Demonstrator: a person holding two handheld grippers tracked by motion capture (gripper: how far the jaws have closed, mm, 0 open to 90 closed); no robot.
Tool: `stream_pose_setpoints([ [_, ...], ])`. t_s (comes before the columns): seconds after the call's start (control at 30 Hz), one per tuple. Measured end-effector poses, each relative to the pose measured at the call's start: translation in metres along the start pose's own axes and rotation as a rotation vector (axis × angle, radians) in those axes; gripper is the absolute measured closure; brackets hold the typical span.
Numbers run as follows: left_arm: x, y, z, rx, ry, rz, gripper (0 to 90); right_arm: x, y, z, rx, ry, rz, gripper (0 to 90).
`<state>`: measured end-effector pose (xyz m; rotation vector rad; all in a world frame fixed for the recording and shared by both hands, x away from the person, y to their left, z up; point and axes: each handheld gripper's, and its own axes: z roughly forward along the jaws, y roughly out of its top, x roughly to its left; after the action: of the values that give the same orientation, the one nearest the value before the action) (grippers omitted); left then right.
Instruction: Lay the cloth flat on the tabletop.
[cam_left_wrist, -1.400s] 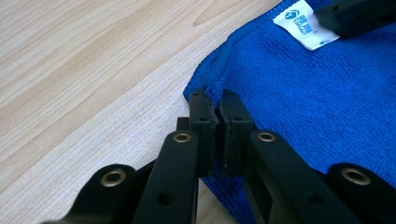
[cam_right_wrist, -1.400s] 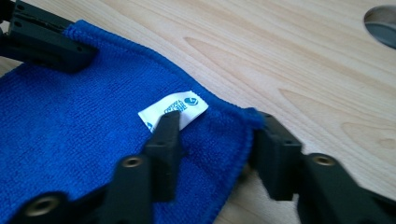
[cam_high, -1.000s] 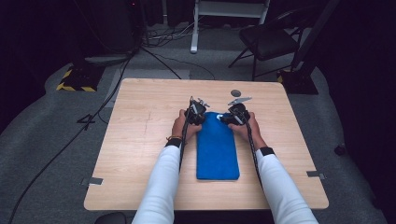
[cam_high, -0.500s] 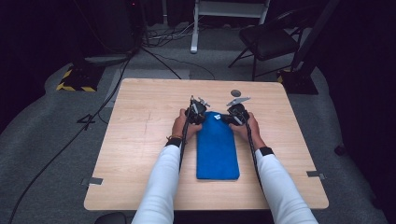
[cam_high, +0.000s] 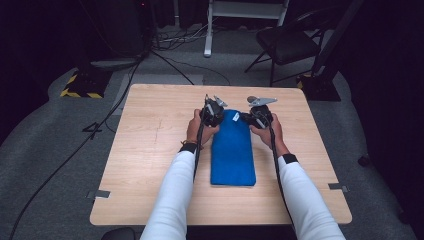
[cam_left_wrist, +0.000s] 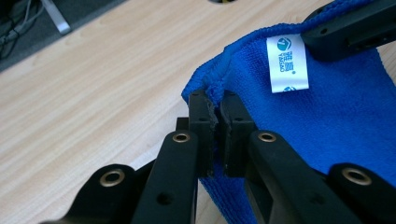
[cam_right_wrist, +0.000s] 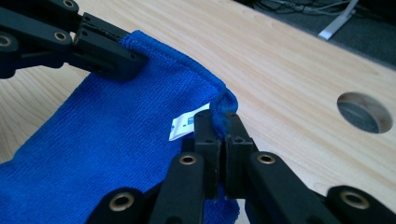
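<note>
A folded blue towel (cam_high: 232, 155) lies lengthwise on the wooden table (cam_high: 150, 150), between the person's forearms. My left gripper (cam_high: 219, 115) is shut on the towel's far left corner, and its pads pinch the hem (cam_left_wrist: 215, 100). My right gripper (cam_high: 247, 118) is shut on the far right corner (cam_right_wrist: 219, 116), next to a white care label (cam_right_wrist: 187, 123). Both far corners are raised a little off the table while the near end lies flat. In the left gripper view the label (cam_left_wrist: 286, 63) hangs below the right gripper's jaw. The left gripper (cam_right_wrist: 109, 53) clamps the opposite corner in the right gripper view.
A round cable hole (cam_right_wrist: 364, 112) is cut in the table beyond the towel's right corner. Bare wood runs along both sides of the towel. A chair (cam_high: 290, 45), a stand and cables sit on the floor behind the table.
Both grippers have risen slightly, taking the towel's far corners up with them. The rest of the towel has stayed put.
</note>
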<state>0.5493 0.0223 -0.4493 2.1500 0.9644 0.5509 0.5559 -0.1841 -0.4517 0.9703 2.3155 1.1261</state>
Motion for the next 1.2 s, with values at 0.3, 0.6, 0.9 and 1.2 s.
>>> stream_pose_setpoints([
  [0.3,0.003,-0.007,-0.020,-0.056,-0.090,0.027,83.5,0.007,0.004,-0.015,-0.023,0.018,-0.056,87.2],
  [0.6,0.000,-0.024,-0.036,-0.060,-0.144,0.112,84.3,0.022,-0.003,-0.026,-0.040,0.075,-0.108,87.2],
  [0.9,-0.004,-0.033,-0.053,-0.073,-0.178,0.141,84.5,0.032,-0.012,-0.038,-0.055,0.119,-0.143,87.2],
  [1.2,-0.015,-0.042,-0.068,-0.100,-0.238,0.175,83.9,0.040,-0.018,-0.055,-0.087,0.157,-0.166,87.1],
])
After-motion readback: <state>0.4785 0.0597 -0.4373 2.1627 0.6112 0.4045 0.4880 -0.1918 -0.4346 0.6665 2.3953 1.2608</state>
